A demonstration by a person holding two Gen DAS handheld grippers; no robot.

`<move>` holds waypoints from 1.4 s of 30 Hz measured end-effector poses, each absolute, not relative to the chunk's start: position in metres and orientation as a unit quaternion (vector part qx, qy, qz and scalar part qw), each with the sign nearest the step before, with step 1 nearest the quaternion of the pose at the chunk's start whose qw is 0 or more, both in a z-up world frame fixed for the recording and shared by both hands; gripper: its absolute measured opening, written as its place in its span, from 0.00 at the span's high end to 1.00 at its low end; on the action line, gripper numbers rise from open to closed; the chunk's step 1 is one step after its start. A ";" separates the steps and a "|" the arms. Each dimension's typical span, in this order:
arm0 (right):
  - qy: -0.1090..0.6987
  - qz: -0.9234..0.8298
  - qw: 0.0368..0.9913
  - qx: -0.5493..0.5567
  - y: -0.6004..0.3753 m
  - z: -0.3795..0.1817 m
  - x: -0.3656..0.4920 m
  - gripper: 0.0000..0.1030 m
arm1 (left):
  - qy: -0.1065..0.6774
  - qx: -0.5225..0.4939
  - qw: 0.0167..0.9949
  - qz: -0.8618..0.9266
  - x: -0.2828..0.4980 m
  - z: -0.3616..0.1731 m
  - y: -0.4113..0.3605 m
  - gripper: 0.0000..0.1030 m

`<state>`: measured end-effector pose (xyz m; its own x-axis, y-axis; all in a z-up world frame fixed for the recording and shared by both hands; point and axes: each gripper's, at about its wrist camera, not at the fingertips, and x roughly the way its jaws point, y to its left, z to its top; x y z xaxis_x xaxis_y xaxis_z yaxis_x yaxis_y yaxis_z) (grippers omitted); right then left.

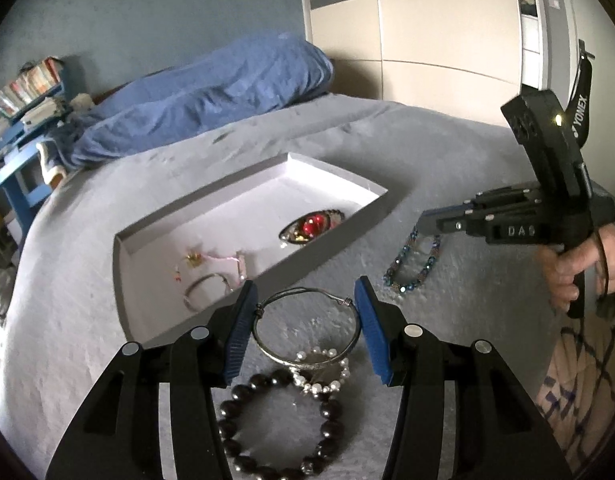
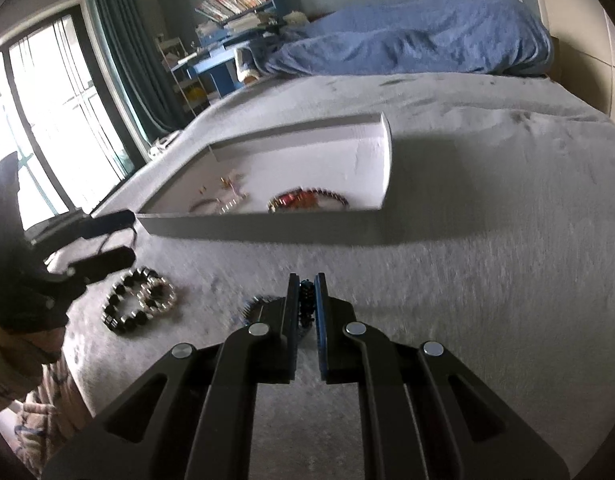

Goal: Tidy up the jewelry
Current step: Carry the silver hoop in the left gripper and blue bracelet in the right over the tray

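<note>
Grey bedspread under white tray; left gripper spread wide; right gripper clamped on blue bracelet.

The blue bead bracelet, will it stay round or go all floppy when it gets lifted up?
Probably floppy: the blue bead bracelet is many small beads on a string, already lying in a loose oval. The right gripper pinches only one side, so the rest would likely dangle. It looks light, but the shiny beads might slip.
</note>
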<state>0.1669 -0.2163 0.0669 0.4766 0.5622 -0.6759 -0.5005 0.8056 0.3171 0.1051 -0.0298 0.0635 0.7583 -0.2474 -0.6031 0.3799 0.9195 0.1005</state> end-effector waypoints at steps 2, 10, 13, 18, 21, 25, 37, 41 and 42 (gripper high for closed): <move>0.402 0.313 0.860 0.042 -0.216 0.072 0.168 0.93 | 0.302 0.111 0.932 -0.168 0.104 0.064 -0.029 0.50; 0.384 0.321 0.864 0.055 -0.214 0.095 0.173 0.93 | 0.305 0.103 0.934 -0.159 0.113 0.065 -0.023 0.50; 0.379 0.323 0.866 0.053 -0.210 0.102 0.175 0.93 | 0.306 0.096 0.936 -0.149 0.121 0.067 -0.018 0.50; 0.368 0.327 0.869 0.047 -0.203 0.116 0.183 0.93 | 0.311 0.081 0.938 -0.133 0.135 0.069 -0.005 0.50; 0.360 0.331 0.871 0.043 -0.196 0.124 0.190 0.93 | 0.315 0.072 0.938 -0.125 0.144 0.070 0.002 0.50; 0.350 0.337 0.873 0.039 -0.183 0.137 0.203 0.93 | 0.319 0.058 0.939 -0.113 0.159 0.073 0.011 0.50; 0.344 0.351 0.871 0.023 -0.143 0.153 0.240 0.93 | 0.335 0.035 0.937 -0.094 0.205 0.072 0.022 0.50; 0.352 0.351 0.867 0.020 -0.135 0.145 0.244 0.93 | 0.343 0.030 0.934 -0.090 0.215 0.067 0.022 0.50; 0.355 0.350 0.867 0.019 -0.134 0.142 0.246 0.93 | 0.347 0.030 0.933 -0.089 0.218 0.065 0.022 0.50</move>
<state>0.2459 -0.1335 0.1421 0.5030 0.6199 -0.6023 -0.5932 0.7544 0.2810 0.2176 0.0221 0.0648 0.7436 -0.1462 -0.6524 0.1874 0.9823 -0.0065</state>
